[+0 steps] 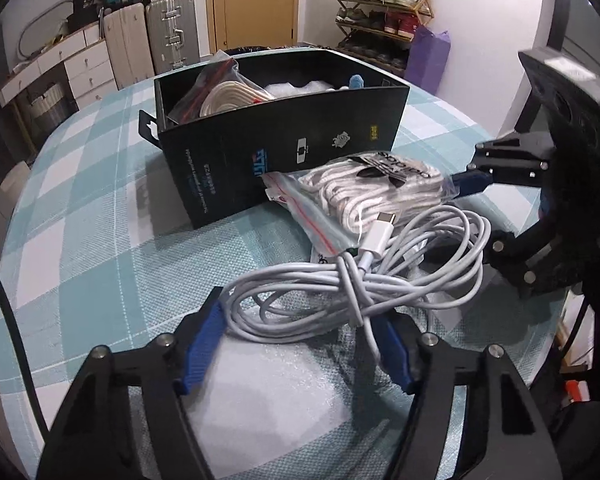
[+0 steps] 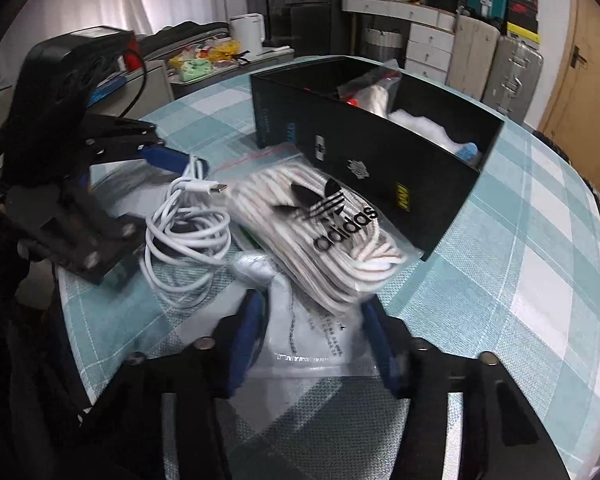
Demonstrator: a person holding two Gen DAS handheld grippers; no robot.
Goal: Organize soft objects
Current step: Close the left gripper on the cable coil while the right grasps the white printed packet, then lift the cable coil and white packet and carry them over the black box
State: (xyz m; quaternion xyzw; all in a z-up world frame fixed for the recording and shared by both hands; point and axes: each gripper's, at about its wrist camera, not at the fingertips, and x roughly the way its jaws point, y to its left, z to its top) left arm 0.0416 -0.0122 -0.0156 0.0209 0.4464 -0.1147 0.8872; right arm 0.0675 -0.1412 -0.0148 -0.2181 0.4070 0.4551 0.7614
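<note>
White charging cable [image 1: 356,280], loosely coiled, lies on a round table covered with a teal and white checked cloth [image 1: 100,240]. The left gripper [image 1: 300,340] reaches down over the near end of the coil, and the bundled strands sit between its blue fingers [image 1: 202,344]. The left finger lies against the outer loop and the right finger touches the knot of strands, so the jaws look clamped on the cable. The cable's white plug [image 1: 380,232] points up toward a clear zip bag of white laces [image 2: 320,232] printed with a black adidas logo.

That bag rests just beside the cable and leans against the front wall of an open black box [image 1: 284,128]. Its near end sits between the blue fingers [image 2: 246,340] of the right gripper [image 2: 312,332]. The view there is blurred, and I cannot tell whether the pads press on the bag. A flat clear packet with printed text [image 2: 312,340] lies under the bag, between the same fingers.

Inside the box are another zip bag of pale cord [image 1: 228,92], some white soft material [image 1: 300,88] and a small blue item [image 1: 356,80].

Suitcases [image 1: 172,36], a shoe rack [image 1: 384,12] and a wooden door [image 1: 252,0] stand in the background.
</note>
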